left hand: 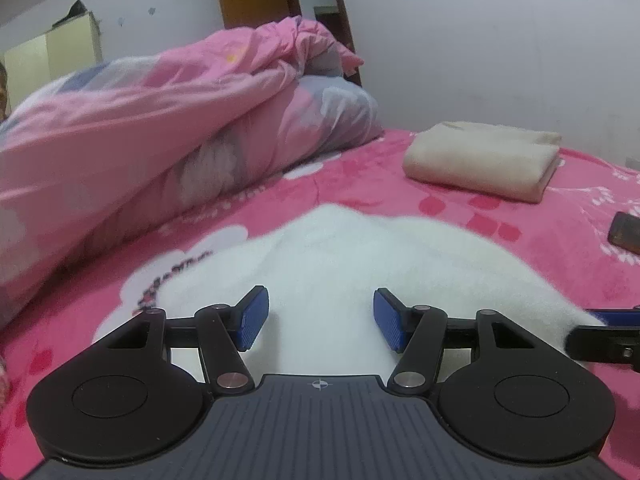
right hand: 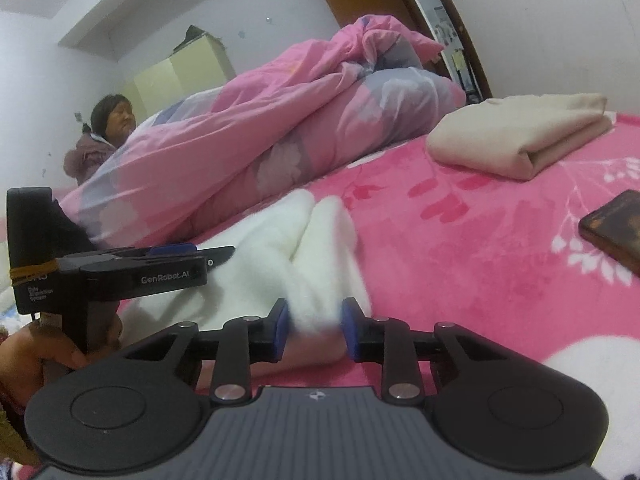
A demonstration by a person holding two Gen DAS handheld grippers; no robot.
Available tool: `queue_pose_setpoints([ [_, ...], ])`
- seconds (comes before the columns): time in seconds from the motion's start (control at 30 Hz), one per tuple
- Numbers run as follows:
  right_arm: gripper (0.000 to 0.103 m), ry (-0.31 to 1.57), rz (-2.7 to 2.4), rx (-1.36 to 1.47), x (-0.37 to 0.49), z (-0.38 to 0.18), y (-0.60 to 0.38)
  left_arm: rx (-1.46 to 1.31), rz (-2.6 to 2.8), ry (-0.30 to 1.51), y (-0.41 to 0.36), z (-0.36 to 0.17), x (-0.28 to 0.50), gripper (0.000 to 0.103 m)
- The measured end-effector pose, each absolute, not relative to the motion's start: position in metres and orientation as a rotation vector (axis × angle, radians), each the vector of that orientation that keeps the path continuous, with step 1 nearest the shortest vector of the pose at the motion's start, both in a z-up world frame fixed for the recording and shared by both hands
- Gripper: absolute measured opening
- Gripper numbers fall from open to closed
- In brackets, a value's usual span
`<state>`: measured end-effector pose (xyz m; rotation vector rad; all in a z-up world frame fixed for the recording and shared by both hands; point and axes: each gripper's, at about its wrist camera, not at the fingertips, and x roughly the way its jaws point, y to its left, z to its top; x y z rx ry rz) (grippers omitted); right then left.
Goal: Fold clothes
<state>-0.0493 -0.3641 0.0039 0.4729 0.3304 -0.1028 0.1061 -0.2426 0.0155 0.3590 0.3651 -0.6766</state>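
Between the half-closed pads of the right gripper (right hand: 313, 330) sits a fold of the white fleece garment (right hand: 316, 248), probably pinched for folding, while the left gripper (left hand: 318, 318) hovers open and empty just above it.

Pink floral bed (left hand: 460, 232) with white garment (left hand: 340, 256), beige fold (left hand: 484, 160), quilt (left hand: 160, 120).

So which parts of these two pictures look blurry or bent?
Left wrist view: white garment soft and overexposed, quilt blurred, walls bowed by the fisheye. Right wrist view: the garment between the right gripper smeared; beige folded cloth sharper.
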Motion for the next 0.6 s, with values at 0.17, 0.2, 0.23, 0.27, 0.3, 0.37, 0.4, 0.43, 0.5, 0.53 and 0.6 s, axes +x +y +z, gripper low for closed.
queue_pose_setpoints([
  [0.17, 0.034, 0.209, -0.069, 0.589, -0.071, 0.013, -0.388, 0.41, -0.689, 0.322, -0.252, 0.018, 0.108, 0.059],
  [0.2, 0.034, 0.211, -0.095, 0.6, -0.072, 0.014, -0.395, 0.412, -0.686, 0.33, -0.253, 0.015, 0.112, 0.059],
  [0.23, 0.034, 0.229, -0.126, 0.6, -0.069, 0.015, -0.402, 0.393, -0.688, 0.354, -0.253, 0.011, 0.117, 0.059],
  [0.27, 0.035, 0.258, -0.154, 0.591, -0.065, 0.015, -0.408, 0.374, -0.689, 0.377, -0.252, 0.007, 0.122, 0.06],
  [0.3, 0.034, 0.29, -0.168, 0.575, -0.059, 0.015, -0.413, 0.339, -0.692, 0.39, -0.249, 0.006, 0.126, 0.06],
  [0.37, 0.034, 0.349, -0.152, 0.542, -0.043, 0.014, -0.42, 0.294, -0.702, 0.409, -0.244, 0.006, 0.13, 0.061],
  [0.4, 0.035, 0.376, -0.129, 0.535, -0.035, 0.014, -0.422, 0.287, -0.707, 0.411, -0.242, 0.006, 0.131, 0.061],
  [0.43, 0.034, 0.401, -0.097, 0.535, -0.026, 0.013, -0.424, 0.286, -0.709, 0.41, -0.242, 0.008, 0.13, 0.061],
  [0.5, 0.035, 0.45, -0.023, 0.539, -0.009, 0.012, -0.427, 0.281, -0.721, 0.404, -0.24, 0.013, 0.129, 0.06],
  [0.53, 0.034, 0.472, 0.005, 0.533, -0.002, 0.011, -0.426, 0.267, -0.74, 0.395, -0.239, 0.019, 0.128, 0.06],
  [0.6, 0.034, 0.505, 0.023, 0.499, 0.011, 0.012, -0.424, 0.244, -0.799, 0.377, -0.242, 0.031, 0.126, 0.061],
])
